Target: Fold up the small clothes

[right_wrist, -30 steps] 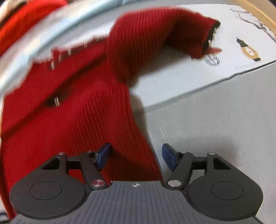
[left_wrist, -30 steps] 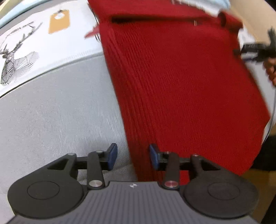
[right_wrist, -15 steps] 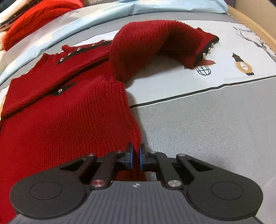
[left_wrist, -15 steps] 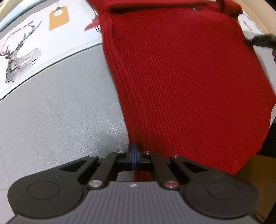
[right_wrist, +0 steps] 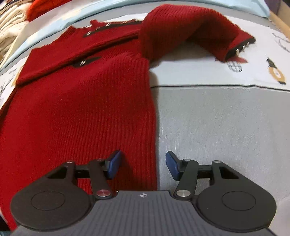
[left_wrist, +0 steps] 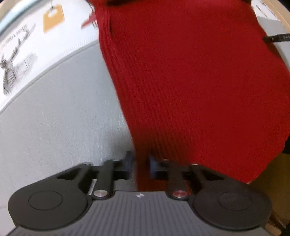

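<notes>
A red ribbed knit sweater lies flat on the grey bed cover. One sleeve arches out to the right, and its cuff has metal buttons. My right gripper hangs over the sweater's right side edge near the hem, its jaws opening wide, with the edge lying under the gap. In the left wrist view the sweater fills the right half. My left gripper stands over its left edge, the jaws opening a little. The edge sits between the blue pads, which do not press on it.
The cover's white band carries printed pictures: a deer, a tag, a lantern. Folded cream and red clothes are piled at the back left. A wooden bed edge runs along the right.
A second ago both grippers stood open over the sweater's side edges. Half a second ago both were shut on those edges. Now both have opened again, the right one much wider.
</notes>
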The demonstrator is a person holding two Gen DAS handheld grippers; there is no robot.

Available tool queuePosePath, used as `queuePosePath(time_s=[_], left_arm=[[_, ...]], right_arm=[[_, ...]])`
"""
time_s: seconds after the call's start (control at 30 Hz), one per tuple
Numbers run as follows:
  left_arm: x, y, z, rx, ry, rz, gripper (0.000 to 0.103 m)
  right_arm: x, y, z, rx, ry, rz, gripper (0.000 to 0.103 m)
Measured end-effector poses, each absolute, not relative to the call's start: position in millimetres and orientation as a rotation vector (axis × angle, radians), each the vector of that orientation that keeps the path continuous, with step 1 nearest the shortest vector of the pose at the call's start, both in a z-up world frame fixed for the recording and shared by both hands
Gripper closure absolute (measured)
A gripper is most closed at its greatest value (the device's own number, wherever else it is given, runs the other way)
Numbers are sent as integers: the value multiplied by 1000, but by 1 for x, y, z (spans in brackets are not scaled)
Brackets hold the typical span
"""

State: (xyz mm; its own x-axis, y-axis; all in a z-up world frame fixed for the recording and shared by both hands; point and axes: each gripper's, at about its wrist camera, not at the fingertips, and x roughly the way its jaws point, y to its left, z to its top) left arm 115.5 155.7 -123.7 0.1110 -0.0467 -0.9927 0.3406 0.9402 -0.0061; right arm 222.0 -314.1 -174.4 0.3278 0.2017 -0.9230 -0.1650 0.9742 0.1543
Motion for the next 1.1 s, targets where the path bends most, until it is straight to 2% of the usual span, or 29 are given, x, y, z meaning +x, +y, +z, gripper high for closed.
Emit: queuePosePath(time_s=[0.23,0.3,0.33,0.37,0.4,0.53,0.6,0.7,0.8,0.87,0.97,1.03,1.07,1.1], left_arm=[[88,179,-110,221,1398,-347,95],[82,183,-107,215,1397,-355,95],[78,184,-105,208,1393,-363,96],[75,184,-104,200,1389,-371,96],[72,181,-100,190,1385,-378,96],[68,171,-95,87,1357,-434,96],[63,168,-97,142,1377,-424,96],[62,163,-109,275,1428,-343,102],[64,168,-102,272,1417,-275,100],[69,166,-84,218,1330,-287,95],[77,152,-58,170,1185,-294,76],[83,136,-43,173,1091,-285,75],[87,125,-35,169,1036,-280,75],[97,119,-34,163,999,-277,75]], right_arm=[[177,-316,-172,-45,1291,396,47],[160,-316,-171,-66,1301,418,56],[154,-317,-170,-73,1303,420,68],[147,-319,-169,-72,1300,420,85],[142,-322,-167,-69,1292,412,91],[130,-338,-147,-84,1209,301,94],[128,-345,-142,-76,1175,250,94],[122,-336,-148,-156,1191,258,92],[120,-326,-147,-257,1161,205,82],[123,-326,-138,-201,1116,227,67],[131,-327,-143,-86,1152,283,48],[131,-316,-160,-181,1238,329,43],[130,-307,-162,-288,1223,353,39],[132,-301,-160,-331,1220,354,40]])
